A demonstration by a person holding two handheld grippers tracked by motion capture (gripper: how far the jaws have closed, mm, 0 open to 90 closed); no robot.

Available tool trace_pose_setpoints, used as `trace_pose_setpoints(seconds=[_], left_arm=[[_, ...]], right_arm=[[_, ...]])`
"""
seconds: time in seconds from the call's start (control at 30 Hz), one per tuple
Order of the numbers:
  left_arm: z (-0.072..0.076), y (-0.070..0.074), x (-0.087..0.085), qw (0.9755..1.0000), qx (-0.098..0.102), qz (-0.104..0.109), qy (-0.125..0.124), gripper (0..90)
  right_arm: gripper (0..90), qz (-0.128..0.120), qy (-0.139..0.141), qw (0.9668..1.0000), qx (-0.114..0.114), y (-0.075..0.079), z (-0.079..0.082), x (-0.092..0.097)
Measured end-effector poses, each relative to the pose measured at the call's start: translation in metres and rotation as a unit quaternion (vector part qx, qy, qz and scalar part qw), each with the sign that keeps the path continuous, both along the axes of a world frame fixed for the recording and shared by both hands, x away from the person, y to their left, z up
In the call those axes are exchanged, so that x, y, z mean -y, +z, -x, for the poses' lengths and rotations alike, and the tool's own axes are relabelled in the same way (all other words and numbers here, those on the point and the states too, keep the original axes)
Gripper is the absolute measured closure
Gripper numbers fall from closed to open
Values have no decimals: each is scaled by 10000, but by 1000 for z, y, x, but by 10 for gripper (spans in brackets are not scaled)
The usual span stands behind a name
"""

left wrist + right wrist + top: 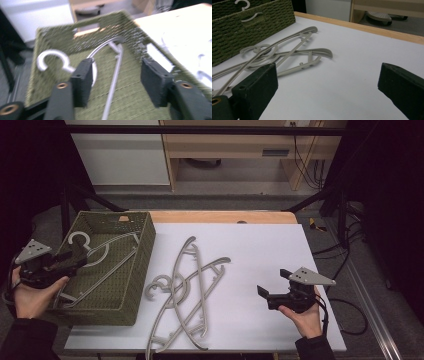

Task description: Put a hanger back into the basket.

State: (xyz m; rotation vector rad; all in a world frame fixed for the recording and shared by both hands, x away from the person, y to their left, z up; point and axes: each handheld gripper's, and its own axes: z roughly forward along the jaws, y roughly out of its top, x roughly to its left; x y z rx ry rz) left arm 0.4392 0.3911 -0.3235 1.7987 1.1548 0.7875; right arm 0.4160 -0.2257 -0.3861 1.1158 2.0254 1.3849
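One pale grey plastic clothes hanger (97, 255) lies inside the olive-green woven basket (131, 285) at the left of the high view, its hook toward the upper left of the frame and its bar running down toward the lower left. I judge this one as done. In my left gripper view the hook curls at the left and the thin bar passes between my jaws without touching either pad.

My left gripper (70, 261) hangs over the basket's left side with its jaws apart and nothing held. Through the middle of the frame, on the white table top (260, 250), two more grey hangers (187, 290) lie crossed over each other, just beside the basket's right wall. I judge those as what is left to move.

My right gripper (264, 291) sits low at the right of the frame, well apart from the crossed hangers, jaws wide and empty.
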Motion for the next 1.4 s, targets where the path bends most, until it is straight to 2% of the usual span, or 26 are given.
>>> trace_pose_setpoints(seconds=[0.03,0.07,0.1,0.17,0.27,0.33,0.4,0.57,0.67,0.7,0.83,0.97,1.0,1.23,1.4], left_arm=[[0,0,0,10000,0,0,0,388],[5,2,8,9998,109,122,-117,388],[10,2,15,9994,181,208,-220,346],[14,3,22,9990,233,279,-262,322],[24,1,43,9960,372,651,-478,231],[26,0,48,9953,407,702,-535,202],[32,-2,64,9943,439,759,-609,175],[36,-7,89,9928,453,781,-792,108],[37,-10,96,9925,429,766,-846,100],[38,-14,105,9923,403,751,-903,99],[41,-24,120,9916,298,759,-1004,99],[44,-28,129,9914,245,751,-1047,101],[45,-29,131,9915,216,686,-1081,101],[50,-36,149,9898,45,685,-1250,109],[55,-41,165,9887,-51,597,-1374,115]], right_arm=[[31,0,0,10000,0,0,0,0],[31,-2,-5,10000,0,0,0,0],[30,32,-1,10000,15,0,0,1],[31,12,-33,10000,17,0,0,1],[31,11,-52,10000,24,0,0,3],[30,13,-63,10000,8,0,0,3],[30,15,-70,10000,-8,-1,0,3],[30,5,-95,10000,18,0,1,5],[29,-13,-94,9999,44,0,2,6],[28,-1,-70,10000,50,0,2,7],[29,-24,-107,9999,60,0,3,10],[29,-10,-120,9999,35,-2,3,9],[29,17,-94,10000,22,-2,3,9],[30,20,-83,10000,10,-2,5,7],[33,6,-74,10000,49,0,6,7]])
